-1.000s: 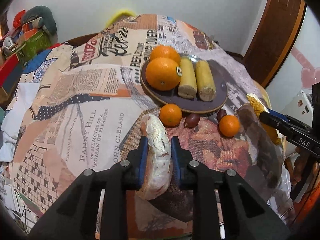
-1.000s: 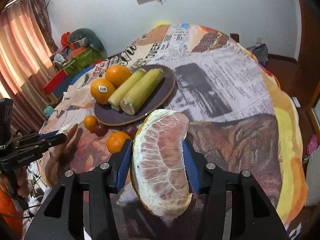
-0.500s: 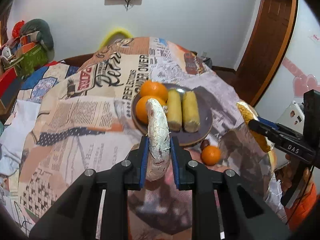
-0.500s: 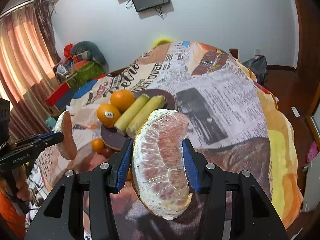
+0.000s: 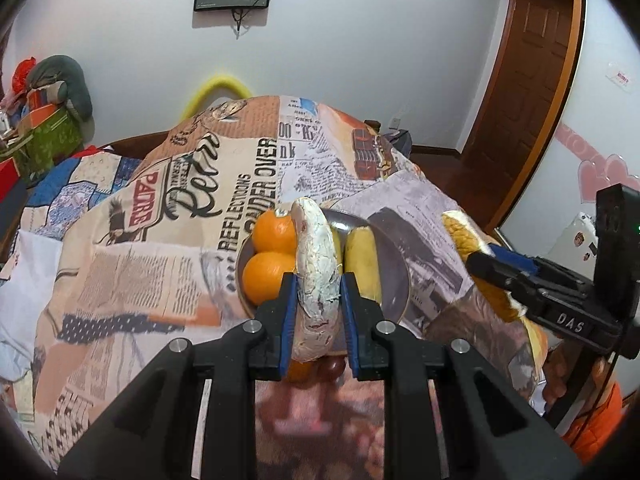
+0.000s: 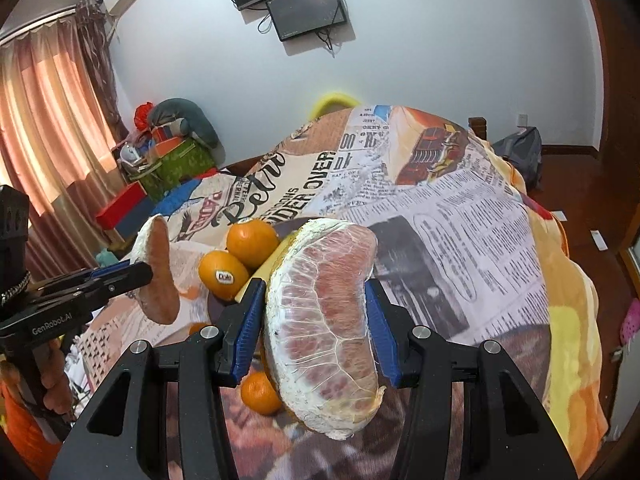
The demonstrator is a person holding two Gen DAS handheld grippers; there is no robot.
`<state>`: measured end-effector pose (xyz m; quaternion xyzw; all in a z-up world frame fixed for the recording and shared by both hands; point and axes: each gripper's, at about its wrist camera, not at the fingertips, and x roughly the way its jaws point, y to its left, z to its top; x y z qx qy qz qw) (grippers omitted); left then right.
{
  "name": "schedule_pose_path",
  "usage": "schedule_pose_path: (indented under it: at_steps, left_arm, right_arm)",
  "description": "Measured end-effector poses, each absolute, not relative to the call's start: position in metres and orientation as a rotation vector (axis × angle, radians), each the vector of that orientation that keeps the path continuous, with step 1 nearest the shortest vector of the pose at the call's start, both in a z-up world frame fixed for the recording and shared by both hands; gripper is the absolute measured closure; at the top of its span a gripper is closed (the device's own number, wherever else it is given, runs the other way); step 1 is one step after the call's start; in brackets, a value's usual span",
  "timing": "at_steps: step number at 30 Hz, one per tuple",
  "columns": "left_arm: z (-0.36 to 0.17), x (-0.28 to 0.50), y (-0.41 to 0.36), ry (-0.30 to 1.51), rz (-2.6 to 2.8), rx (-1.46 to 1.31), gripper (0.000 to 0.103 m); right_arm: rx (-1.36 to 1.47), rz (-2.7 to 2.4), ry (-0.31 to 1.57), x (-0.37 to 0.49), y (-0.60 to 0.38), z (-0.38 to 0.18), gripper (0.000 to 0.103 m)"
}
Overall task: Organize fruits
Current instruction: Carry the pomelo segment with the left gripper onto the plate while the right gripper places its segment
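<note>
My left gripper (image 5: 316, 300) is shut on a thin pomelo wedge (image 5: 314, 248), held on edge in the air before the dark plate (image 5: 394, 268). On the plate lie two oranges (image 5: 274, 232) and a corn cob (image 5: 362, 264). My right gripper (image 6: 316, 308) is shut on a big peeled pomelo segment (image 6: 324, 320), also lifted above the table. The right wrist view has the left gripper (image 6: 138, 276) with its wedge (image 6: 158, 268) at the left, the oranges (image 6: 252, 242) behind, and a small mandarin (image 6: 260, 394) on the cloth below.
A newspaper-print cloth (image 5: 132, 264) covers the round table, which drops away on all sides. A mandarin (image 5: 298, 372) and a dark small fruit (image 5: 334, 366) lie under my left fingers. Boxes and bags (image 6: 168, 160) crowd the far left; a wooden door (image 5: 516, 80) stands at the right.
Both grippers have risen with their pomelo pieces still gripped. The table and plate now sit lower and farther off in both views, and the left wedge overlaps the plate.
</note>
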<state>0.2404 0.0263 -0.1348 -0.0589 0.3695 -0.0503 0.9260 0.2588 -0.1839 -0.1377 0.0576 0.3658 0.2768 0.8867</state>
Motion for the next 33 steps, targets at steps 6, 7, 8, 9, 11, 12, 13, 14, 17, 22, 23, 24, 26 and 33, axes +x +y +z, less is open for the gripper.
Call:
schedule_pose_path:
  at_steps: [6,7,8,9,11,12,13,14,17,22,23,24,26,33]
  left_arm:
    - [-0.136,0.267,0.018,0.757,-0.129,-0.116,0.082]
    - [-0.137,0.270,0.017,0.759,-0.132,-0.117,0.082]
    - [-0.139,0.276,0.016,0.764,-0.133,-0.122,0.082]
    - [-0.142,0.282,0.015,0.771,-0.136,-0.127,0.082]
    - [-0.146,0.290,0.013,0.779,-0.140,-0.129,0.082]
    - [-0.149,0.296,0.012,0.787,-0.149,-0.134,0.082]
    - [-0.151,0.301,0.011,0.792,-0.152,-0.136,0.082]
    - [-0.153,0.306,0.010,0.797,-0.155,-0.138,0.082]
    - [-0.160,0.319,0.008,0.810,-0.165,-0.137,0.082]
    - [-0.171,0.336,0.011,0.836,-0.186,-0.164,0.082]
    - [-0.172,0.338,0.012,0.838,-0.188,-0.171,0.082]
    - [-0.173,0.340,0.013,0.839,-0.190,-0.175,0.081]
    - [-0.174,0.341,0.014,0.836,-0.189,-0.174,0.081]
    - [-0.181,0.349,0.014,0.850,-0.163,-0.145,0.081]
  right_arm:
    - [0.148,0.588,0.763,0.276,-0.178,-0.142,0.056]
    - [0.148,0.590,0.764,0.279,-0.177,-0.143,0.056]
    - [0.146,0.593,0.765,0.283,-0.174,-0.144,0.056]
    - [0.143,0.596,0.766,0.285,-0.172,-0.144,0.056]
    - [0.140,0.604,0.767,0.292,-0.167,-0.146,0.056]
    - [0.140,0.607,0.768,0.294,-0.167,-0.146,0.056]
    - [0.140,0.612,0.770,0.297,-0.165,-0.147,0.056]
    - [0.140,0.618,0.773,0.300,-0.162,-0.149,0.056]
    - [0.139,0.635,0.785,0.308,-0.155,-0.154,0.056]
    - [0.128,0.657,0.811,0.318,-0.147,-0.165,0.056]
    - [0.127,0.660,0.817,0.320,-0.146,-0.167,0.056]
    - [0.126,0.663,0.824,0.323,-0.145,-0.169,0.056]
    - [0.126,0.665,0.834,0.326,-0.144,-0.172,0.056]
    - [0.110,0.674,0.864,0.335,-0.137,-0.179,0.056]
